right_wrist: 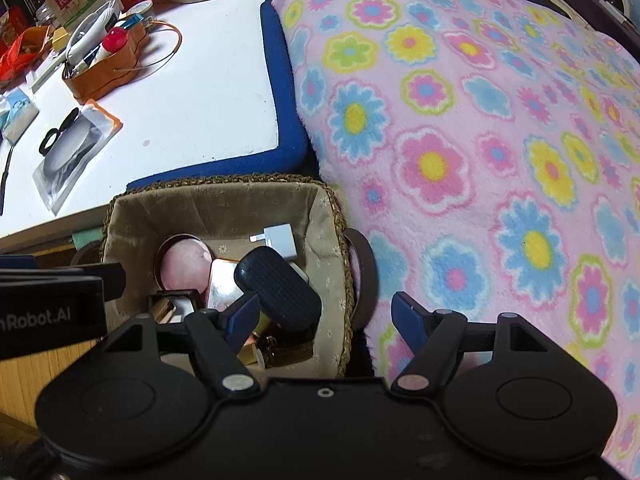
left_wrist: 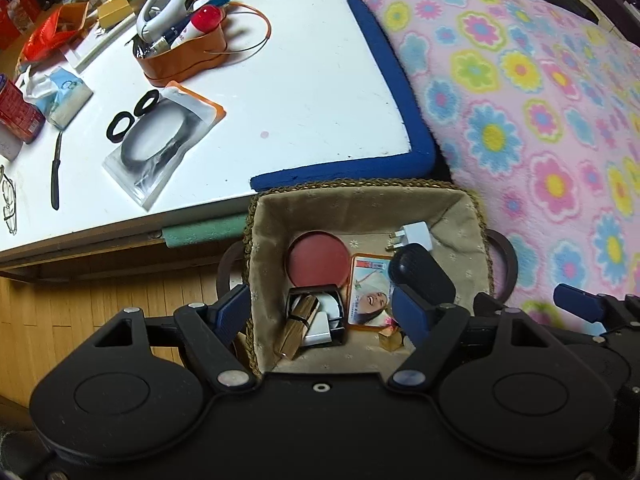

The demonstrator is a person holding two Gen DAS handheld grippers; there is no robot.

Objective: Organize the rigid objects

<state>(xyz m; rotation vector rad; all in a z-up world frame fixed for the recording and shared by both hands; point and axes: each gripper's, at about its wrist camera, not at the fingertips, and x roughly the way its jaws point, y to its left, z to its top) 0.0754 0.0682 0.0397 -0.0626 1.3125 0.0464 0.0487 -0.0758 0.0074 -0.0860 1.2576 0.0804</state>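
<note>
A woven basket with a cloth lining stands on the floor beside the table; it also shows in the right wrist view. Inside lie a red round compact, a white charger plug, an orange-edged picture card, a gold lipstick on a black-and-white case, and a black oval textured object. My left gripper is open and empty above the basket. My right gripper is open over the basket's right rim, with the black oval object resting against its left finger.
A white table with a blue padded edge holds an orange tin of items, a bagged black band, a black knife, tissues and glasses. A pink flowered blanket covers the right. Wood floor lies at the left.
</note>
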